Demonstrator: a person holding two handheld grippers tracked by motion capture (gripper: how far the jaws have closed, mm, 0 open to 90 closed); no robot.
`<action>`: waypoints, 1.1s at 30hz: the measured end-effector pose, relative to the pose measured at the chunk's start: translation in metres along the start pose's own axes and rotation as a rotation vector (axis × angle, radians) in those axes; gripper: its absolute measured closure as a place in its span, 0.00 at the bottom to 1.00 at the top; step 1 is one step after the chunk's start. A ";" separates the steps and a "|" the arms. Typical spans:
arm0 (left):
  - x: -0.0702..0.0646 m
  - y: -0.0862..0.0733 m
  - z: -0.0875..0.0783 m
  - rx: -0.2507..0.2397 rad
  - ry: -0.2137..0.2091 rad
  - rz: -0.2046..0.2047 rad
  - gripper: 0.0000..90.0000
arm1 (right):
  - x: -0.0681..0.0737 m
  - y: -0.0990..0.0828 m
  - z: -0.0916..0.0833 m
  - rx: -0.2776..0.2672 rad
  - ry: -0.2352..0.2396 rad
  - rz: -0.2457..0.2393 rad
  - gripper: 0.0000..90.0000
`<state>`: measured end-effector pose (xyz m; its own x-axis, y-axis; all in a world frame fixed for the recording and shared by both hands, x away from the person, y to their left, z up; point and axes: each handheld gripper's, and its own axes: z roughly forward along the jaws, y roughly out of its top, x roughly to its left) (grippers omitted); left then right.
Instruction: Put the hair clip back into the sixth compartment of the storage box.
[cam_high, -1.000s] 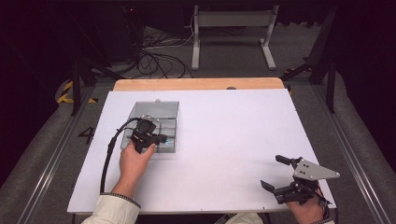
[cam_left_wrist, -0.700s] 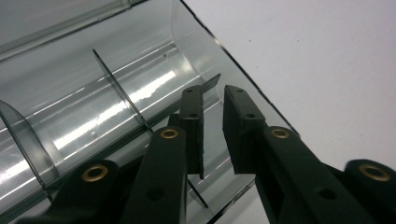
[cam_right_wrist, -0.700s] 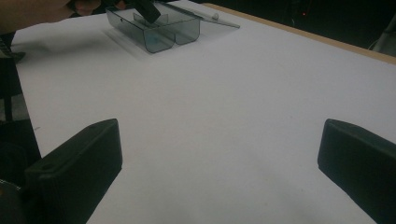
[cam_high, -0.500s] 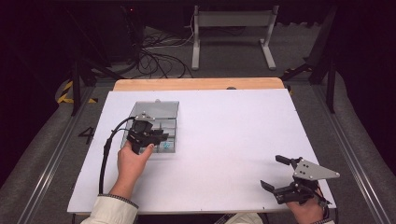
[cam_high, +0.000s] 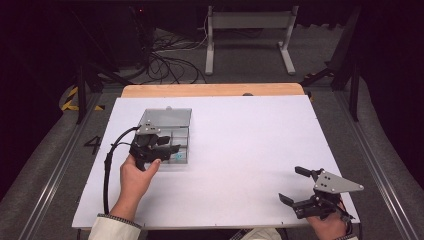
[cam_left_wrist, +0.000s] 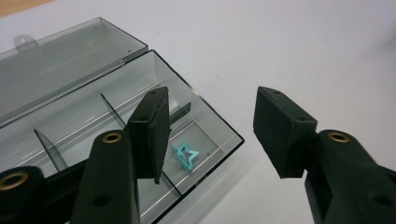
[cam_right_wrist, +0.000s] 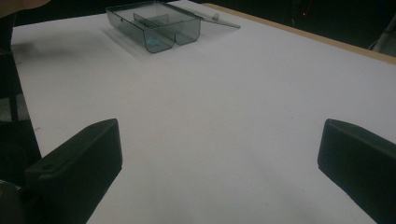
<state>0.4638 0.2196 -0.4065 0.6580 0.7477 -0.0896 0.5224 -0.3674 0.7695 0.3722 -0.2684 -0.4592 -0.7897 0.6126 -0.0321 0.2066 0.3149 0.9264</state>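
A clear grey compartment box (cam_high: 167, 117) lies open at the table's left centre, its lid laid flat behind it. A small turquoise star-shaped piece (cam_high: 178, 156) rests in the box's near right compartment. My left gripper (cam_high: 170, 144) hovers over the box's near side, open and holding nothing. In the left gripper view the turquoise piece (cam_left_wrist: 185, 155) lies on the box (cam_left_wrist: 70, 60) floor just beside the left jaw, with my left gripper (cam_left_wrist: 212, 121) spread wide. My right gripper (cam_high: 291, 184) stands open near the front right corner, far from the box (cam_right_wrist: 154, 23).
The white table top (cam_high: 250, 145) stretches between the two grippers. A wooden strip (cam_high: 215, 90) runs along the far edge. A black cable (cam_high: 107, 165) loops from the left gripper toward the front left edge.
The left hand and its gripper have drifted slightly to the left over the box. The right gripper has stayed put.
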 end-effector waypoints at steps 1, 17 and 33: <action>-0.001 0.000 -0.001 -0.004 -0.013 -0.004 0.51 | 0.000 0.000 0.000 0.000 -0.001 0.000 0.00; -0.012 -0.001 -0.020 -0.067 -0.009 0.037 0.38 | 0.000 0.000 0.000 0.000 0.000 0.001 0.00; -0.028 -0.019 -0.052 -0.218 0.026 0.096 0.17 | 0.000 0.000 0.001 0.000 0.003 0.001 0.00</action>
<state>0.4074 0.2343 -0.3860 0.6833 0.7302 0.0051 0.3269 -0.3120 0.8921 0.3725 -0.2675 -0.4595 -0.7910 0.6111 -0.0298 0.2078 0.3141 0.9264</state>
